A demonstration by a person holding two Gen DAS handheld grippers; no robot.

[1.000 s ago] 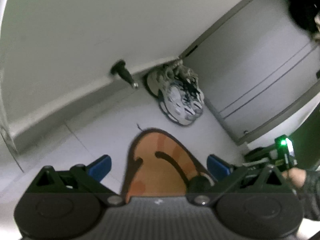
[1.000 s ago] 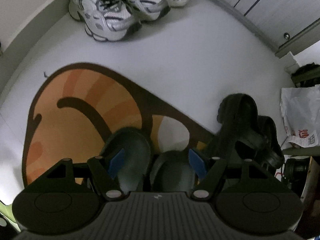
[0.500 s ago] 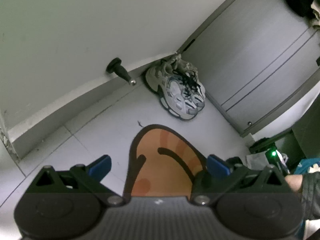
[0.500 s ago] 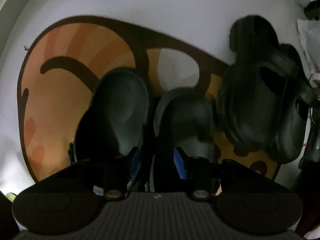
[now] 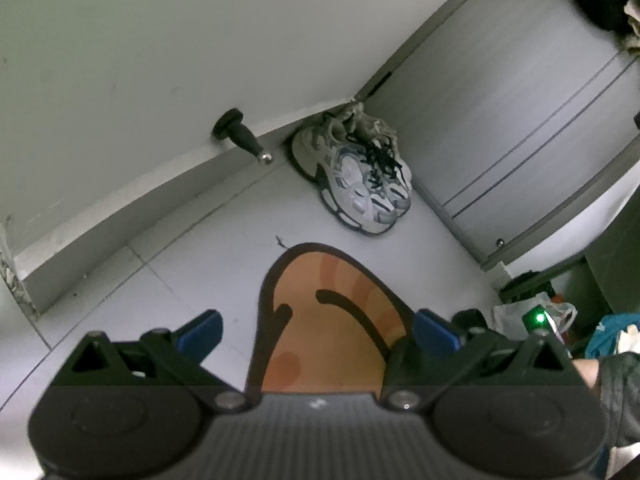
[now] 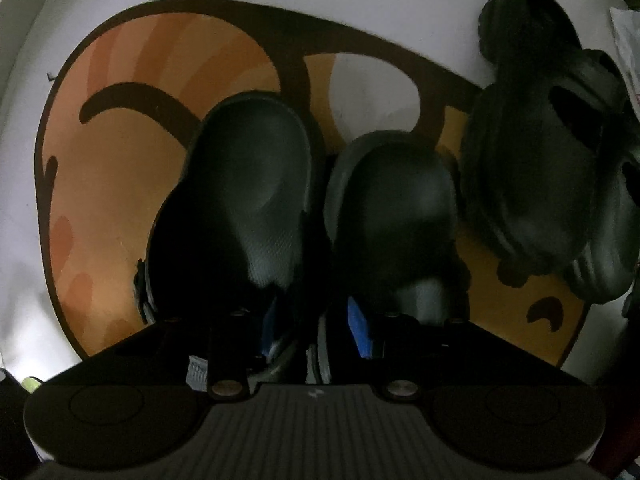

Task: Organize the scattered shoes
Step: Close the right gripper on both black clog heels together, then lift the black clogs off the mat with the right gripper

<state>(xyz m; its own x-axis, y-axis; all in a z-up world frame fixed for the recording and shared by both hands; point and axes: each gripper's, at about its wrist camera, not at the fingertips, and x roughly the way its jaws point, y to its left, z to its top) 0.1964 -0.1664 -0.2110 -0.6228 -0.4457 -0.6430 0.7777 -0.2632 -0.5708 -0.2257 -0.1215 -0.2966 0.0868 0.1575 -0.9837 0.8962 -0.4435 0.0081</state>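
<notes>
Two dark grey clogs stand side by side on an orange mat (image 6: 120,184): the left clog (image 6: 248,196) and the right clog (image 6: 396,208). My right gripper (image 6: 316,324) is shut on their adjoining inner rims, one blue pad inside each clog. A black pair of clogs (image 6: 552,168) lies tilted at the mat's right edge. My left gripper (image 5: 316,330) is open and empty, held above the mat (image 5: 324,320). A pair of white-grey sneakers (image 5: 360,184) stands in the far corner.
A black door stopper (image 5: 240,136) sticks out of the baseboard left of the sneakers. Grey cabinet doors (image 5: 520,120) run along the right. A white plastic bag (image 5: 532,312) and clutter sit at the right, near the right-hand device's green light.
My right gripper has dropped down over the two grey clogs and closed from wide open onto their inner rims. My left gripper has drawn back a little and stays open.
</notes>
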